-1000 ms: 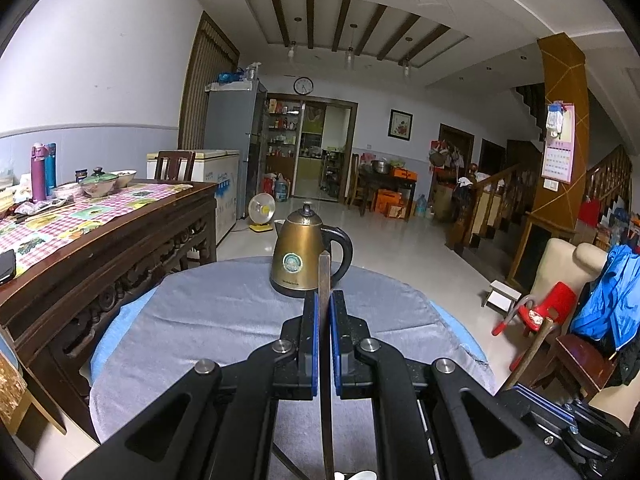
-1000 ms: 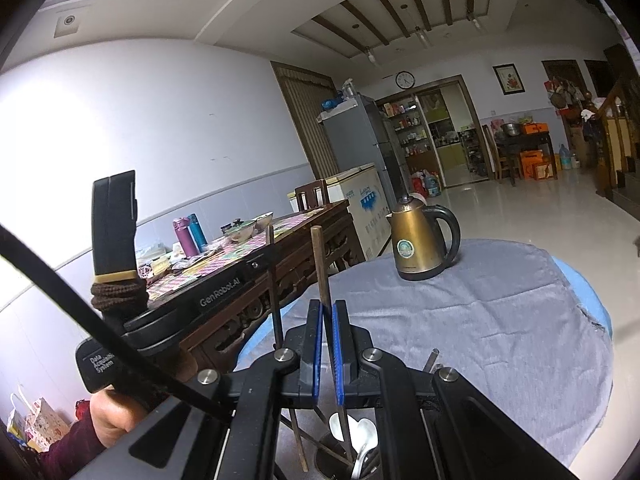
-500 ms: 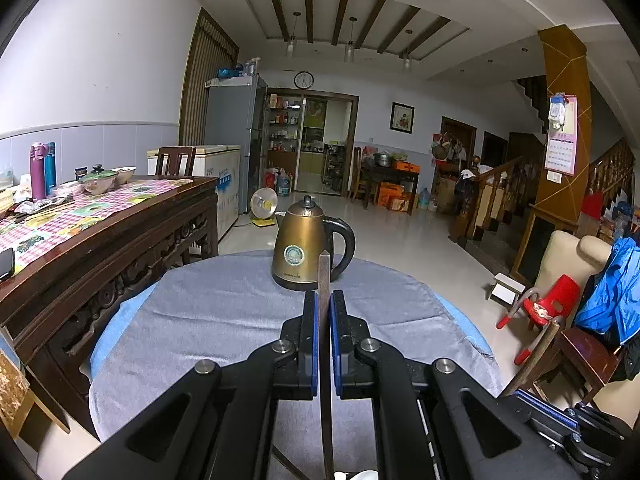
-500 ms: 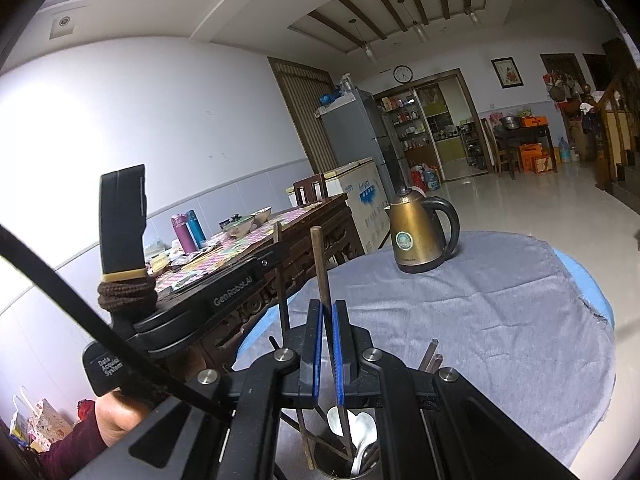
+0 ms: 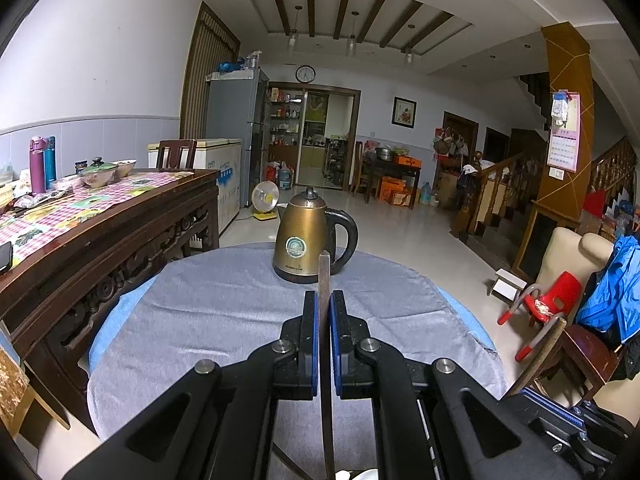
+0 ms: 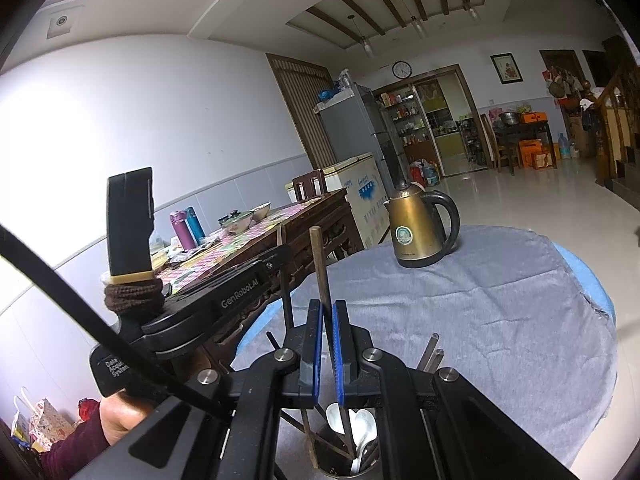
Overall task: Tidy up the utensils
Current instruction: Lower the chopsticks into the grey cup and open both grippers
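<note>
My left gripper (image 5: 324, 300) is shut on a thin flat metal utensil handle (image 5: 325, 276) that stands upright between the pads and runs down out of view. My right gripper (image 6: 328, 308) is shut on a brown wooden chopstick (image 6: 319, 258), held upright over a metal utensil cup (image 6: 344, 460). The cup holds white spoons (image 6: 360, 424), chopsticks and metal handles (image 6: 430, 354). The left gripper's black body (image 6: 208, 304) shows at the left of the right wrist view, close beside the cup.
A bronze electric kettle (image 5: 310, 236) stands at the far side of the round table with a grey cloth (image 5: 224, 312). A dark wooden sideboard (image 5: 100, 236) with bowls and bottles stands left. A chair with a blue jacket (image 5: 600, 296) is right.
Both grippers have sunk a little. The cup and its spoons have come further into the right wrist view. Both grips are unchanged.
</note>
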Available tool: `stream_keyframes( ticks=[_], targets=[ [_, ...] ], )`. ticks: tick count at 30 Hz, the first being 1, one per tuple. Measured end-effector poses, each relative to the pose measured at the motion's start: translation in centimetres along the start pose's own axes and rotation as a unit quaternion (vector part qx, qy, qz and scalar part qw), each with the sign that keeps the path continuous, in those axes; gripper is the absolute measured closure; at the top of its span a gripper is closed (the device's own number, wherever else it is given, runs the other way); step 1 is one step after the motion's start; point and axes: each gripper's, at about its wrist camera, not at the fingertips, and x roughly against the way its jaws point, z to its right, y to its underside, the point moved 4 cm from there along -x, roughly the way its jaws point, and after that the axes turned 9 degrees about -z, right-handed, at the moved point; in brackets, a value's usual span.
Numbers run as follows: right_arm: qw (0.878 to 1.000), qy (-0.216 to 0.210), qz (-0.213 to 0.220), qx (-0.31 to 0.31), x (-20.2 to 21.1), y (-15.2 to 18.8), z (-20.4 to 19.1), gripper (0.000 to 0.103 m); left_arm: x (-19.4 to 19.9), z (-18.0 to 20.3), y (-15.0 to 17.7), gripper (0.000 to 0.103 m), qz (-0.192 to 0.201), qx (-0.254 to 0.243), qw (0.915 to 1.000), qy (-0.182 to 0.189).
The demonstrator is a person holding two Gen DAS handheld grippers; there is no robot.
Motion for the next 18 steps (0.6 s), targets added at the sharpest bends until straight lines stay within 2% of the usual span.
stream_keyframes(
  ticks=[18],
  targets=[
    [1.0, 0.01, -0.013, -0.01, -0.85, 0.79, 0.95, 0.097, 0.09, 0.32, -0.16, 0.097, 0.003, 0.011, 0.9999, 0.012]
  ],
)
